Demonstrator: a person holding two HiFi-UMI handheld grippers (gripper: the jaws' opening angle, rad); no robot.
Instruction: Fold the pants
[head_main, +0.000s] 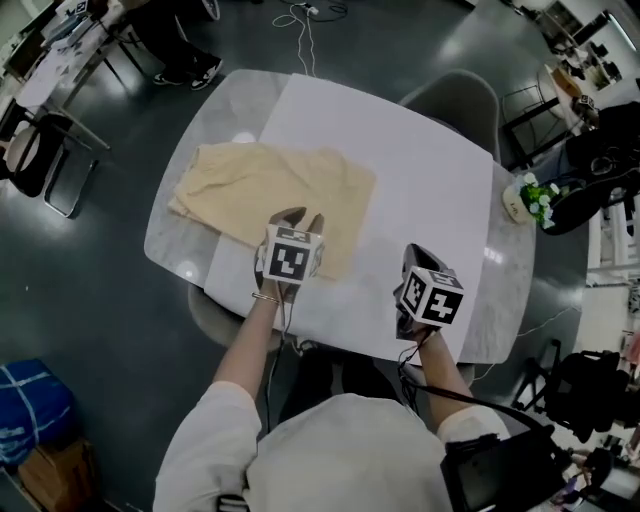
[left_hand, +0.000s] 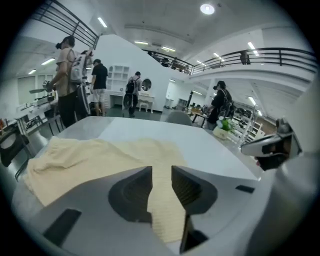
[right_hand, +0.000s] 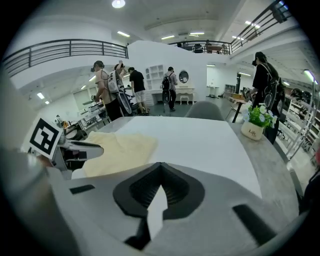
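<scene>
The pants (head_main: 270, 190) were laid upper left on the bench (head_main: 440, 170). The left hand-held gripper (head_main: 300, 218) was held open over their edge; the right hand-held gripper (head_main: 416, 252) was shut over bare bench.

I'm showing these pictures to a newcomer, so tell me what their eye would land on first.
The pale yellow pants lie loosely folded on the far left part of the white sheet that covers the table. The left gripper hovers at their near edge with jaws apart and cloth showing between them, while the right gripper is shut above bare sheet. A small potted plant stands at the table's right edge.
</scene>
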